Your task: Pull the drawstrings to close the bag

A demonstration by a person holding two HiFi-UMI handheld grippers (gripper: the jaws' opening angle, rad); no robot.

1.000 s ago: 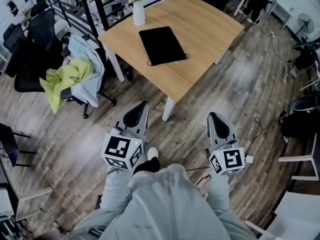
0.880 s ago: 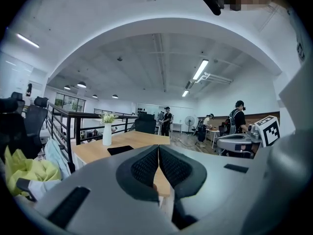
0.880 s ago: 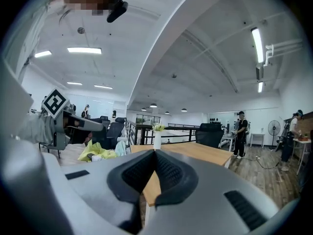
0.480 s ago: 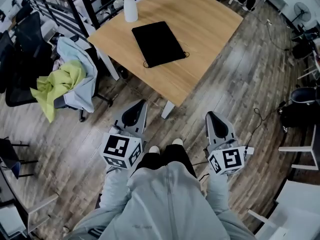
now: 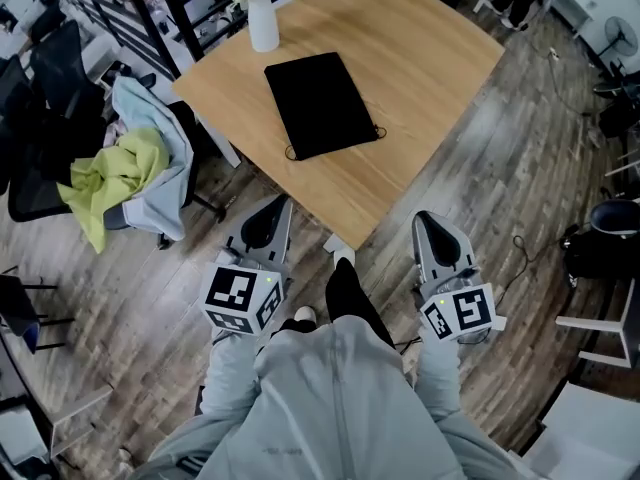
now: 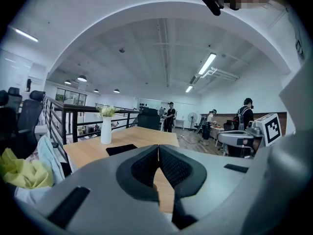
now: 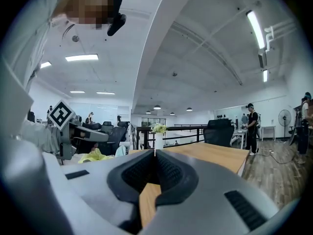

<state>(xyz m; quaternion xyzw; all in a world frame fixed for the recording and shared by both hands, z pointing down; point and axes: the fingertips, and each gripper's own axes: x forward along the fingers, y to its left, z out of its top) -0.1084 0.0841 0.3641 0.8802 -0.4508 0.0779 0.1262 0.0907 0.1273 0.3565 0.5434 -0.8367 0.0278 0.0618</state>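
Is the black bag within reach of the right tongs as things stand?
Probably not yet: the right tongs, shut and empty, hang over the floor short of the table, while the bag lies further in. Nothing stands between them.

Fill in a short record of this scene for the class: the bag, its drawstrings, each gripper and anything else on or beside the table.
bag: black, lying flat on the wooden table, untouched
drawstring loops: one at each near corner of the bag, lying loose
vase: white, with flowers, near the table's far edge, apart from the bag
left gripper: jaws together, empty, above the floor short of the bag
right gripper: jaws together, empty, also short of the bag
yellow cloth: draped over a chair left of the table
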